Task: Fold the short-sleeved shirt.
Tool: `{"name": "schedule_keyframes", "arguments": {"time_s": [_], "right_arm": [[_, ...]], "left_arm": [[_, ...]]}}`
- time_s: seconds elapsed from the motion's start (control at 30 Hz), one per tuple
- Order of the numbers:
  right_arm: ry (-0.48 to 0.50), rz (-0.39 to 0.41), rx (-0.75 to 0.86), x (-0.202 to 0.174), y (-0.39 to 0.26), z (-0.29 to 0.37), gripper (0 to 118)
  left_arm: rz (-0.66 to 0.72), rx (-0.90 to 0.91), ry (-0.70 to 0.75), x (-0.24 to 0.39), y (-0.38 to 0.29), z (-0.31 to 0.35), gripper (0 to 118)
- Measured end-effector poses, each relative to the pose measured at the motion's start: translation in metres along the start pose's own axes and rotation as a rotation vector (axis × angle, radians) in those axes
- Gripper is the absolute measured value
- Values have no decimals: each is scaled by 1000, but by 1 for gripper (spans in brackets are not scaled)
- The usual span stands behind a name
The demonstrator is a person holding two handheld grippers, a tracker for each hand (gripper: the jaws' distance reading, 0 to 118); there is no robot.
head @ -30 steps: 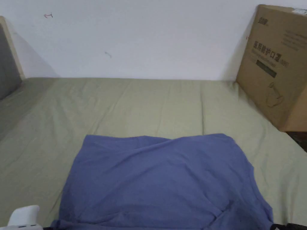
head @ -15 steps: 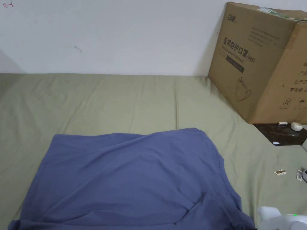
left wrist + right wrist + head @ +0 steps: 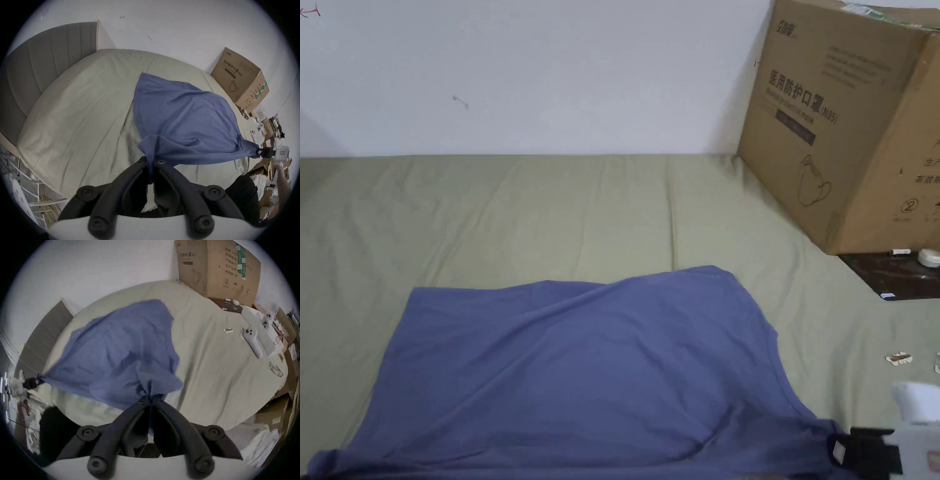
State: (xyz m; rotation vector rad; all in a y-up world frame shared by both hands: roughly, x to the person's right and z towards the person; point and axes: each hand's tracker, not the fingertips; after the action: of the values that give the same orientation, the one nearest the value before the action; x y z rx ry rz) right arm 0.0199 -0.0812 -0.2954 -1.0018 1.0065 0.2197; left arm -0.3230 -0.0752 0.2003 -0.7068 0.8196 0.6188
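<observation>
A blue short-sleeved shirt [image 3: 581, 375] lies spread on the olive-green bed [image 3: 550, 206], its near edge lifted and stretched between my two grippers. My right gripper [image 3: 845, 451] is shut on the shirt's near right corner at the head view's lower right. In the right gripper view its jaws [image 3: 150, 398] pinch bunched blue cloth [image 3: 113, 345], and the left gripper [image 3: 38, 381] holds the other corner far off. In the left gripper view the left gripper [image 3: 151, 162] is shut on gathered cloth of the shirt [image 3: 178, 113], and the right gripper [image 3: 261, 152] pulls the opposite corner taut.
A large cardboard box [image 3: 850, 119] stands at the bed's far right against the white wall. A dark board [image 3: 894, 275] with small items lies beside it. A white controller [image 3: 252, 340] and small scraps [image 3: 900, 358] lie on the bed's right side. A grey headboard [image 3: 40, 73] is at left.
The head camera has swung right. My right gripper has come up into the head view at the lower right, pulling the shirt's near right corner outward.
</observation>
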Motion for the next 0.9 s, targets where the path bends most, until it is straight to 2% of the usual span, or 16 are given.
{"name": "schedule_keyframes", "arguments": {"time_s": [0.13, 0.2, 0.23, 0.27, 0.3, 0.4, 0.5, 0.53, 0.57, 0.6, 0.63, 0.67, 0.7, 0.77, 0.9], "right_arm": [[-2, -13, 19, -11, 57, -20, 1], [-77, -4, -16, -17, 89, -50, 1], [-85, -2, -31, -19, 99, -64, 1], [-75, -45, -34, 5, 118, -88, 1], [-66, -57, -64, 6, 127, -105, 1], [-151, 1, -97, 3, 138, -146, 2], [-194, 57, -95, 1, 140, -167, 13], [-215, 73, -84, 2, 138, -175, 13], [-227, 79, -77, 2, 137, -177, 43], [-225, 76, -59, 4, 134, -175, 78], [-222, 74, -47, 5, 132, -171, 103], [-202, 56, 20, -1, 124, -162, 118], [-201, 45, 25, -2, 119, -155, 117], [-158, 20, 63, -4, 106, -134, 117], [-142, 29, 142, -21, 68, -84, 117]], "left_arm": [[10, -14, -11, -4, 51, -31, 5], [11, -41, 2, -6, 80, -59, 5], [16, -50, 11, -8, 90, -72, 5], [24, -64, 10, -10, 101, -87, 5], [43, -119, -9, -13, 108, -103, 5], [39, -143, 2, -18, 118, -140, 5], [44, -186, -7, -26, 116, -168, 5], [45, -185, -6, -28, 114, -170, 5], [49, -173, 1, -29, 111, -170, 13], [49, -153, 15, -30, 107, -168, 31], [48, -147, 18, -31, 103, -166, 56], [51, -138, 17, -32, 98, -162, 97], [54, -104, 1, -32, 94, -154, 116], [58, -61, -26, -31, 84, -132, 117], [44, 15, -48, -27, 54, -84, 116]]}}
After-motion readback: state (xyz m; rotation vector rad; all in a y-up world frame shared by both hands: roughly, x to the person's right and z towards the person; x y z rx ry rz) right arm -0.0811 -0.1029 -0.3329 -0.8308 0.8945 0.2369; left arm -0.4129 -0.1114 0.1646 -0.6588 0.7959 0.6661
